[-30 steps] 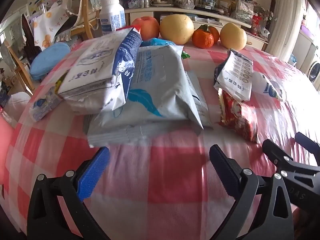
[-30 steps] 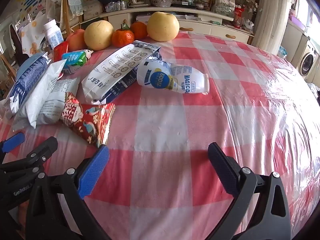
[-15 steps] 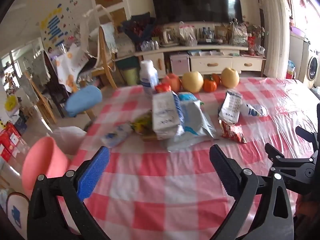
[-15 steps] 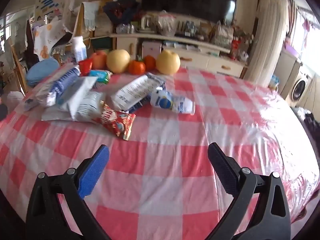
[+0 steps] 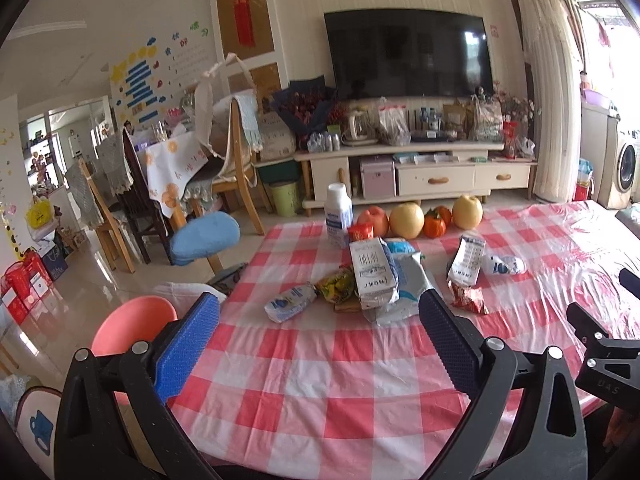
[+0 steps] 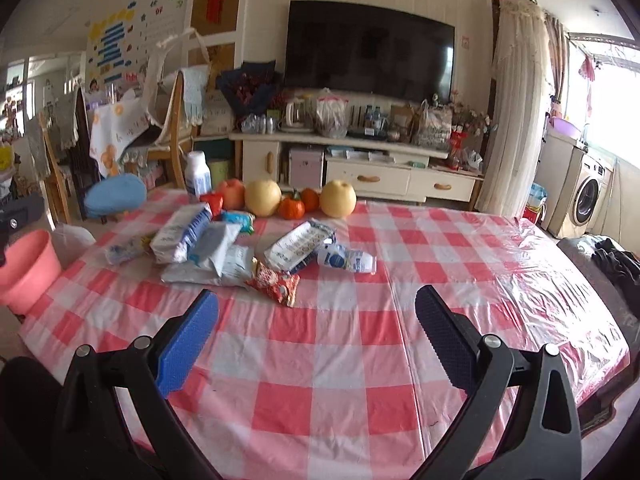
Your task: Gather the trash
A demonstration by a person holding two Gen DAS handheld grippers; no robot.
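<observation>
- Fruit (image 6: 262, 197) lines the far side of the table (image 6: 344, 344), well beyond both tongs: we count five pieces, namely one red apple, two pale round ones and two small oranges, with a white bottle (image 6: 198, 180) upright at the left end of the row.
- A pink bucket (image 5: 134, 322) sits off the table edge, just past our left gripper's (image 5: 316, 344) blue pad; a blue cushioned seat (image 5: 206, 236) stands farther out on that side.
- We hold the left gripper wide open above the checked cloth, gripping nothing, and the right gripper (image 6: 316, 340) likewise spread wide and empty; bare cloth lies between each pair of fingers and the litter.
- Trash lies in a loose cluster ahead of both tongs, nearer than the fruit.
- In it we count a white carton (image 5: 372, 274) propped on a grey mailer bag (image 5: 404, 292), its long axis running away from us.
- A white-and-blue pouch (image 5: 290, 304) and a yellow-green wrapper (image 5: 338, 286) lie to the left of it, lengthwise across our view.
- To the right sits a printed white packet (image 6: 300, 246), pointing away and rightward, and a small white bottle (image 6: 346, 260) lies on its side just beyond it, neck to the right.
- One red snack wrapper (image 6: 276, 284) is the piece nearest our right gripper, slightly left of its centre line.
- A small teal packet (image 6: 240, 220) and a red packet (image 6: 214, 201) lie close to the fruit.
</observation>
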